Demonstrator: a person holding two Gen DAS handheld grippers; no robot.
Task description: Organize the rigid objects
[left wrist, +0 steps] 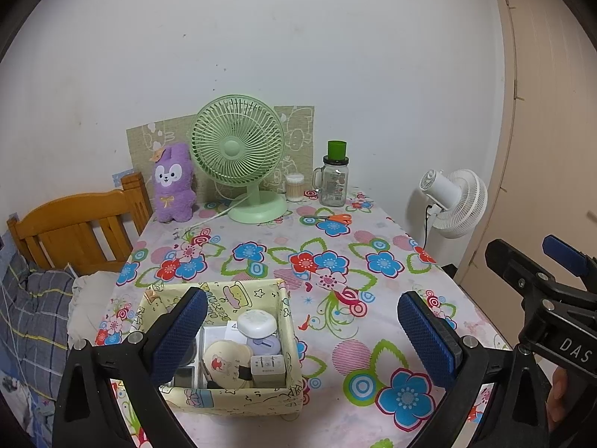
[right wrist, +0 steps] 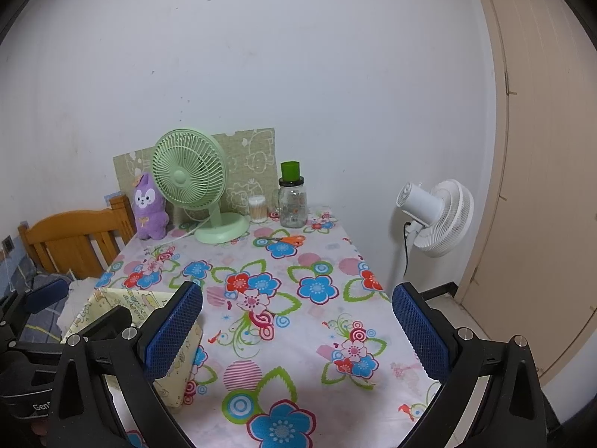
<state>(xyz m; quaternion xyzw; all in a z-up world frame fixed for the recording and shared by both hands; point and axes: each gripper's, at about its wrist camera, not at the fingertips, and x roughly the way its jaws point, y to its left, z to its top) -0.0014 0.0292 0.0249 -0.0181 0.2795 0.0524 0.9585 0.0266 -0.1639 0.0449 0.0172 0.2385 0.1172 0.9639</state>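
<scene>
Basket (left wrist: 227,339) sits at the near left of the table (left wrist: 373,261) in the left wrist view, a soft-walled fabric bin printed with cartoons. Inside it I see small hard items packed together: a white rounded case (left wrist: 256,322), a white charger block (left wrist: 266,367), a round cream-coloured disc (left wrist: 223,360) and flat boxes beneath. My left gripper (left wrist: 302,332) hangs above the basket with fingers spread wide and nothing between them. Orange-handled scissors (left wrist: 330,218) lie at the far side, near a glass jar (left wrist: 333,183) and a green desk fan (left wrist: 238,156).

In the right wrist view, my right gripper (right wrist: 297,332) is likewise spread and empty, over bare tablecloth. The basket (right wrist: 119,302) shows only as a corner at left, behind the left finger (right wrist: 173,330).

My judgement: the items are light, stiff and smooth-shelled, so likely slippery. I would pinch the case across its flat sides. The basket walls will give way if pushed. The scissors lie flat and are best taken at the handles; the jar is fragile.
</scene>
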